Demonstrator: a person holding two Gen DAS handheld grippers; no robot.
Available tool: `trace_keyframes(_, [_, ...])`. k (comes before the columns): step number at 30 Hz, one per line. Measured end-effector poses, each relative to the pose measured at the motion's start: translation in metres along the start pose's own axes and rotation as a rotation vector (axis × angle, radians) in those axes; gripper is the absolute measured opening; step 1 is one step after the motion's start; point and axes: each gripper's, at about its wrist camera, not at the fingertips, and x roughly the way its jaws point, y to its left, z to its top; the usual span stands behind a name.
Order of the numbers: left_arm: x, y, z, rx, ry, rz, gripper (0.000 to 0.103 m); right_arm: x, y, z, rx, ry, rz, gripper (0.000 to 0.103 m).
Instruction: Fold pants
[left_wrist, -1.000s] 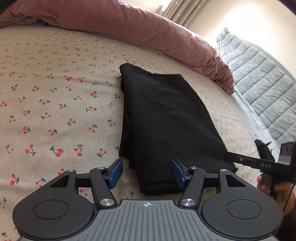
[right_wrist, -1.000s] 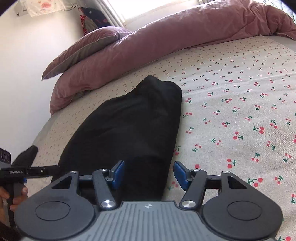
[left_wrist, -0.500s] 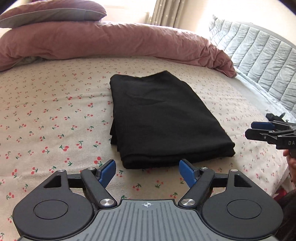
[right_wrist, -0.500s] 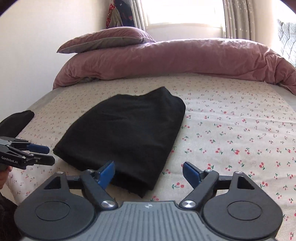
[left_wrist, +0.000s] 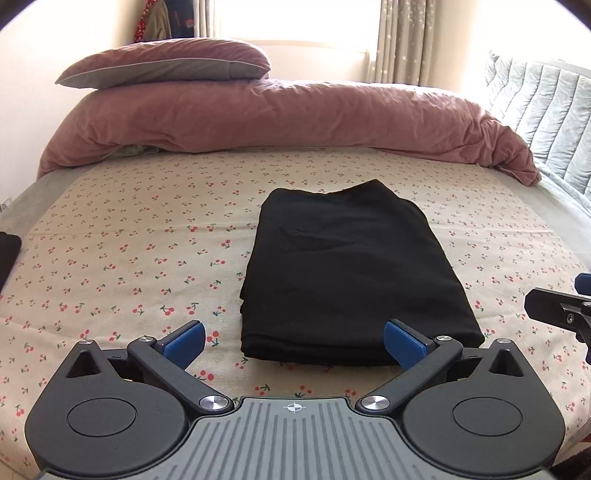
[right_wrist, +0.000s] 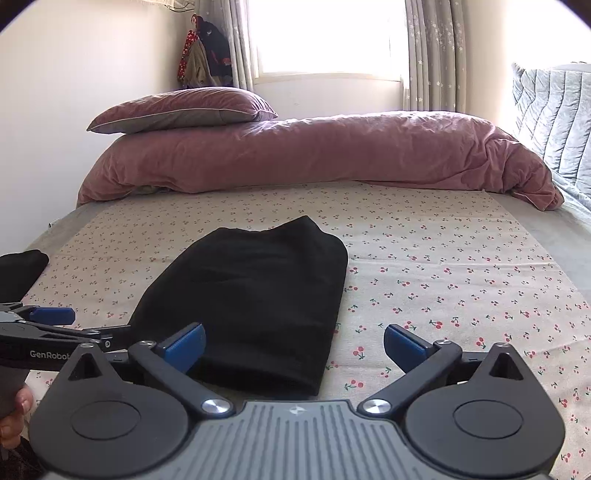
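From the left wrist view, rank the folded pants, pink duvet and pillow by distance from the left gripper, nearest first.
1. Folded pants: just ahead of the left gripper, whose jaws are opening with nothing between them.
2. Pink duvet: bunched across the bed's far end.
3. Pillow: on top of the duvet, far left.

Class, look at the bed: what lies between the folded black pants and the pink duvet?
Only bare cherry-print sheet separates the pants from the duvet; both wrist views show this.

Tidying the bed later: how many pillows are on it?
1: a mauve pillow resting on the rolled duvet at the far left. Others may be hidden behind it.
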Motion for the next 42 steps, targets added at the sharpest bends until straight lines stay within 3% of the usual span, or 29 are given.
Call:
trace_keyframes(6, [0.003,-0.012,-0.012,0.021,0.06,0.008,0.103,0.007,0.0,-0.016,0.034,0.047,-0.107,0.103])
trace_keyframes(8, [0.003,-0.012,-0.014,0.01,0.06,-0.013,0.103,0.01,0.0,-0.023,0.034,0.046,-0.151,0.103])
trace_keyframes(12, [0.001,-0.015,-0.016,0.035,0.045,0.021,0.103,0.017,0.003,-0.029,0.005,0.055,-0.193,0.103])
trace_keyframes(23, [0.006,-0.008,-0.019,0.024,0.052,0.048,0.103,0.028,0.023,-0.039,-0.051,0.103,-0.173,0.103])
trace_keyframes(42, [0.007,-0.012,-0.022,0.051,0.06,0.048,0.103,0.027,0.027,-0.041,-0.052,0.106,-0.168,0.103])
